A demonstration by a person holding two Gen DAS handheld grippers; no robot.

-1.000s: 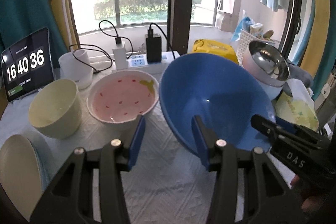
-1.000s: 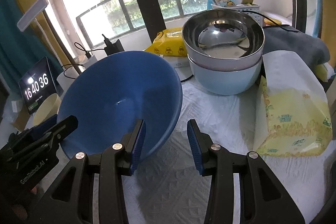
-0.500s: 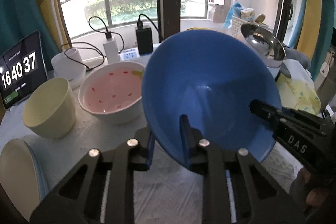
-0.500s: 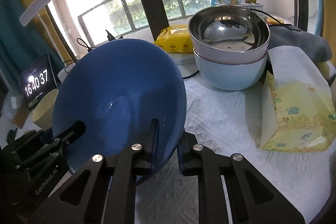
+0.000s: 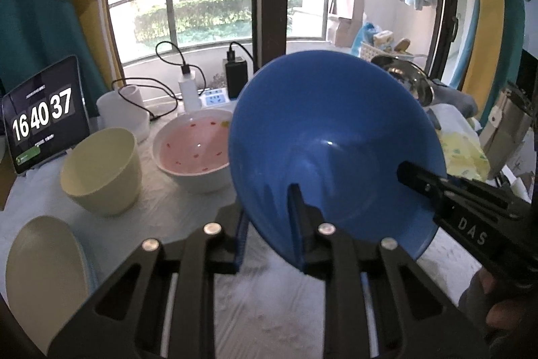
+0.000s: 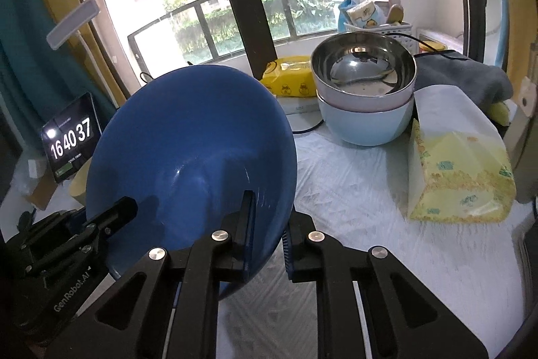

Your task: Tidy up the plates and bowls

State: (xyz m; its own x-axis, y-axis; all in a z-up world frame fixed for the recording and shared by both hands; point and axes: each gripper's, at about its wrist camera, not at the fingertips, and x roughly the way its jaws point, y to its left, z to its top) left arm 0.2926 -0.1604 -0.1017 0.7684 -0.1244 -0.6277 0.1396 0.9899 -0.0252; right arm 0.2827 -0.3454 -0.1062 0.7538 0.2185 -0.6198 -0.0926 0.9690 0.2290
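Blue and big, the bowl hangs tipped above the bench, with the left tongs and right tongs each pinching its rim, probably because it is too wide for one.

Around the big tilted blue plastic bowl, bare white cloth lies open toward the near edge. Left of it crowd a pink-lined ceramic bowl and a cream cup; right of it stand stacked steel-and-pale-blue bowls and a yellow tissue pack.
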